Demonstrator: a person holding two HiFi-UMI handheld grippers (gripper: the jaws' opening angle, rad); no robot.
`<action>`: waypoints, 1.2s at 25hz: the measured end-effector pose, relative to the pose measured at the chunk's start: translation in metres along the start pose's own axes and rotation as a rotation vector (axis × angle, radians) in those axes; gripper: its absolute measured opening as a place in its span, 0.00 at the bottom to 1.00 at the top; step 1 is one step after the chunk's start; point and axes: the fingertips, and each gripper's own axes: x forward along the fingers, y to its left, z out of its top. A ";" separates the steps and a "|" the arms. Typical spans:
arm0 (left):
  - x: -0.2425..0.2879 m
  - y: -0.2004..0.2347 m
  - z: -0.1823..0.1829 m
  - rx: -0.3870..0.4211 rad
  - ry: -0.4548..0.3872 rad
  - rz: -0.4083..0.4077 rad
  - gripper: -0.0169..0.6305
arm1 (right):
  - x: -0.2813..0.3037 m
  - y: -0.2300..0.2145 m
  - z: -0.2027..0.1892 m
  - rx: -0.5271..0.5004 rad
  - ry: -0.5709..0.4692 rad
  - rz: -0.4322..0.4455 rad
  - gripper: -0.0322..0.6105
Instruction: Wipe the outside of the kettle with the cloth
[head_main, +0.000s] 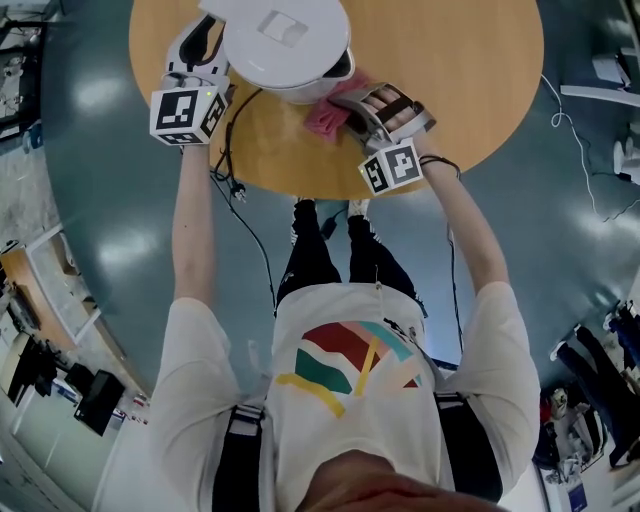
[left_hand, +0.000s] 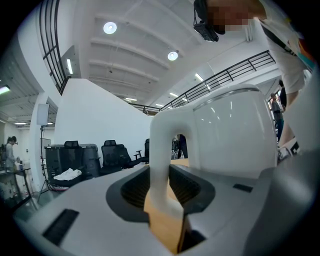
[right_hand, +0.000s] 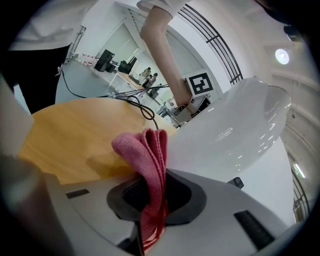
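A white kettle stands on the round wooden table, near its front edge. My left gripper is at the kettle's left side, shut on the kettle's white handle, which runs upright between the jaws. The kettle's body fills the right of the left gripper view. My right gripper is shut on a folded pink cloth at the kettle's lower right side. In the right gripper view the cloth sticks up from the jaws and its top lies against the kettle's wall.
A black power cord runs from the kettle over the table's front edge down to the floor. The person's legs and shoes stand just below that edge. Desks and office chairs are far off in the room.
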 end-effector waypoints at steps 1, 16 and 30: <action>0.000 0.000 0.000 -0.002 -0.002 -0.001 0.27 | -0.002 -0.002 0.001 0.008 0.006 -0.004 0.12; 0.002 -0.044 0.005 -0.026 0.043 -0.078 0.27 | -0.170 -0.217 0.085 -0.071 -0.032 -0.196 0.12; 0.001 -0.043 0.009 -0.047 0.039 -0.106 0.27 | -0.019 -0.271 0.135 -0.317 0.096 0.056 0.12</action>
